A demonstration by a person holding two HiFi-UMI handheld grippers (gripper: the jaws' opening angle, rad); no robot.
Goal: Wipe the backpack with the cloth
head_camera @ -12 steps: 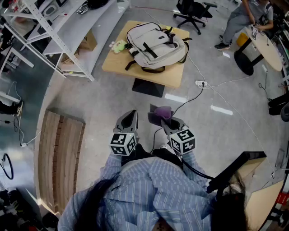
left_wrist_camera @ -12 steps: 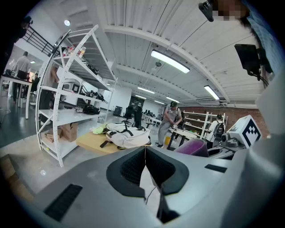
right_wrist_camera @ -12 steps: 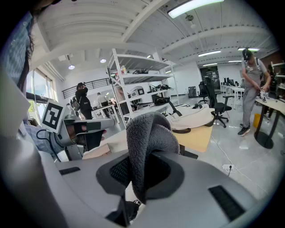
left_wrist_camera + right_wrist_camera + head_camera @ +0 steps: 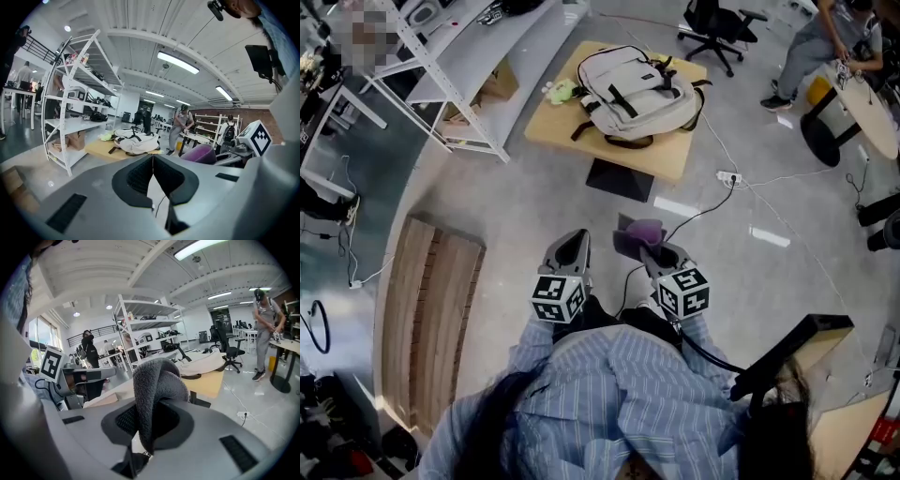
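Two grippers hang well short of the wooden table [image 4: 567, 131], where the beige backpack [image 4: 637, 94] lies flat. The left gripper [image 4: 571, 247] is closed on nothing; the right gripper [image 4: 652, 251] pinches the purple cloth [image 4: 639, 232], its bunched folds half-screening table and backpack from the right gripper view.

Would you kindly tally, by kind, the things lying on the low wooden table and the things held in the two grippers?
Backpack: 1
Yellow-green item: 1
Cloth, held in the right gripper: 1
Held in the left gripper, shut on nothing: 0
Total: 3
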